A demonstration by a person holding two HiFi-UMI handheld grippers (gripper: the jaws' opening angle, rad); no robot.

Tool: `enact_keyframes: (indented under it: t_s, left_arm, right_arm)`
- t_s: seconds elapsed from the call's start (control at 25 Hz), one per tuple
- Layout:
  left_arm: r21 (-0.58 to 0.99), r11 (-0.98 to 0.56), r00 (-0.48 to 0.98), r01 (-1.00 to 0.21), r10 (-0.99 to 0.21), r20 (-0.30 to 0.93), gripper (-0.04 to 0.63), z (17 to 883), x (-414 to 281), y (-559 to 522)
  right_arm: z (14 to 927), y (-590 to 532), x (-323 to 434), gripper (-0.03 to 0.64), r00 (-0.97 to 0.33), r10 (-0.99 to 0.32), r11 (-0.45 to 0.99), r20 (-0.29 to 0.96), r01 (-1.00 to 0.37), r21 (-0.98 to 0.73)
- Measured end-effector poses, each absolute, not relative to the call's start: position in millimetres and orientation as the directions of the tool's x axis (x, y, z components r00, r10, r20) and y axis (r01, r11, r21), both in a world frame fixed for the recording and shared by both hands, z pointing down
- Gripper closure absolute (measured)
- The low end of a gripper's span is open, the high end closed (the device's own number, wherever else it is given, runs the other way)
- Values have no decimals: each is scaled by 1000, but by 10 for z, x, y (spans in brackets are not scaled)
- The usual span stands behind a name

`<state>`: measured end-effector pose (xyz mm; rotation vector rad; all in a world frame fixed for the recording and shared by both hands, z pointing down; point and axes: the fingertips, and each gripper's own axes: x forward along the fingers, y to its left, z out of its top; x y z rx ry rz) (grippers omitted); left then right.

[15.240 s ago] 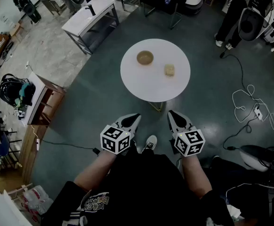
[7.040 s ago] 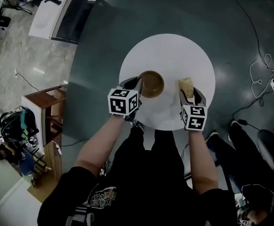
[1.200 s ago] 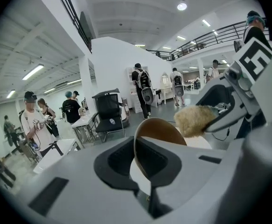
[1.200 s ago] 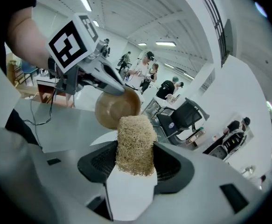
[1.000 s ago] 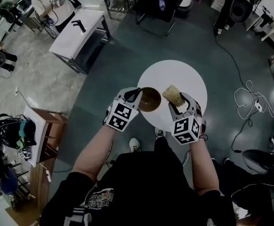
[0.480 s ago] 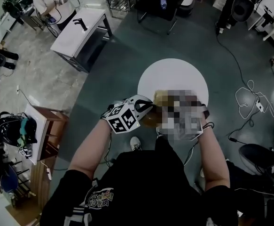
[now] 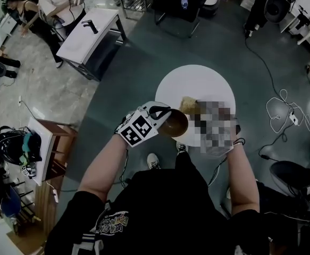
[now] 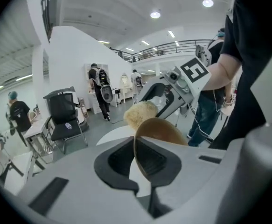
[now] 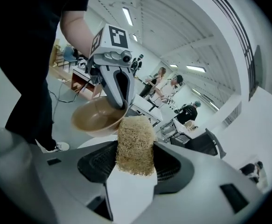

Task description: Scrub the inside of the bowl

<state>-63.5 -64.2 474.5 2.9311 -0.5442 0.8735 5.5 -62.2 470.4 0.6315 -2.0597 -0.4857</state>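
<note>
Grey-green workshop floor fills the head view, with a long table (image 7: 91, 33) at upper left and a round white worktop (image 7: 197, 81) just right of centre. Reading across: the left gripper (image 8: 136, 160) is clamped on the rim of the brown bowl (image 8: 161, 130), one pad inside the wall and one outside. The bowl is held off the worktop, over its lower-left edge in the head view, and tipped so its opening faces right. Just right of the bowl's rim sits the loofah scrubber (image 9: 135, 143), standing upright between the closed jaws of the right gripper (image 9: 135, 163), its free end toward the bowl. From the right gripper view the scrubber's tip lies at the lower right of the rim; contact cannot be confirmed. Judged step: bowl presented, scrubber at the mouth, scrubbing of the inside not yet begun. Next move calls for pushing the scrubber tip past the rim onto the inner wall and rubbing round while the left gripper braces the bowl against the push.
</note>
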Motion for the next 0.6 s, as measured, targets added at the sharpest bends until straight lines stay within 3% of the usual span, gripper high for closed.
enact_keyframes:
  t_s: [0.36, 0.6]
  left_arm:
    - [135, -744, 699, -654, -527, 482, 577, 4655, -890, -1134]
    - [228, -636, 656, -737, -590, 471, 577, 4654, -951, -1244]
  right_arm:
    - [4930, -565, 267, 374, -409, -618, 778, 672, -442, 446]
    - [5080, -375, 72, 374, -428, -598, 787, 677, -472, 397]
